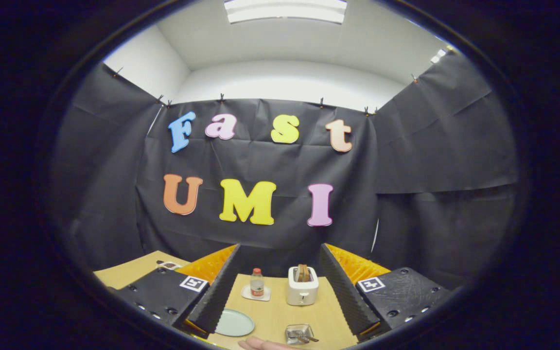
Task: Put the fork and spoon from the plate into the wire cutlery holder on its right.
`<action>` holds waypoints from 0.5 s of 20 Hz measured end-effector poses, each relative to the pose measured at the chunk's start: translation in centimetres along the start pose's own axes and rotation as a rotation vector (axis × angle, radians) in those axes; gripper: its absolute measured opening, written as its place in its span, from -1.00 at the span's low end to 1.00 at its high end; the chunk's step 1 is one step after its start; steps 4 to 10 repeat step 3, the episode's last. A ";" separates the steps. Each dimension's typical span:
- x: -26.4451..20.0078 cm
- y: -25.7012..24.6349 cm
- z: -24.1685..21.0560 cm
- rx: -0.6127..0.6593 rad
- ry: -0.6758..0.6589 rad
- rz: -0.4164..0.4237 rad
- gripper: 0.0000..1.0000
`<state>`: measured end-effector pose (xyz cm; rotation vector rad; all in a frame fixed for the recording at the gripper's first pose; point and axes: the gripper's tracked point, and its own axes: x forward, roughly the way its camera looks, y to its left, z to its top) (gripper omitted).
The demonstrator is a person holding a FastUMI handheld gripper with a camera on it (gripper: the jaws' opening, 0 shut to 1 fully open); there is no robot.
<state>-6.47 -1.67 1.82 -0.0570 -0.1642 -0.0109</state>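
Note:
My gripper [279, 252] is held high above the wooden table [280, 311], open, with nothing between its fingers. Far below, between the fingers, lies a pale green plate [234, 322] with a bare surface. To its right stands the wire cutlery holder [299, 333]. Metal cutlery [306, 336] rests inside it, one handle poking out to the right; I cannot tell fork from spoon at this size. A person's hand [263, 344] lies on the table edge just in front of the plate and holder.
Beyond the plate, a small bottle with a red cap [257, 282] stands on a white coaster. A white toaster [302, 287] holding a slice of bread stands beside it, behind the holder. Black cloth walls surround the table.

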 end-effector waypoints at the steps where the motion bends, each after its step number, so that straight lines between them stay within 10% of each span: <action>1: 0.0 0.2 -0.4 0.004 0.012 0.014 0.92; 10: 0.2 0.0 -1.0 0.015 0.034 0.028 0.92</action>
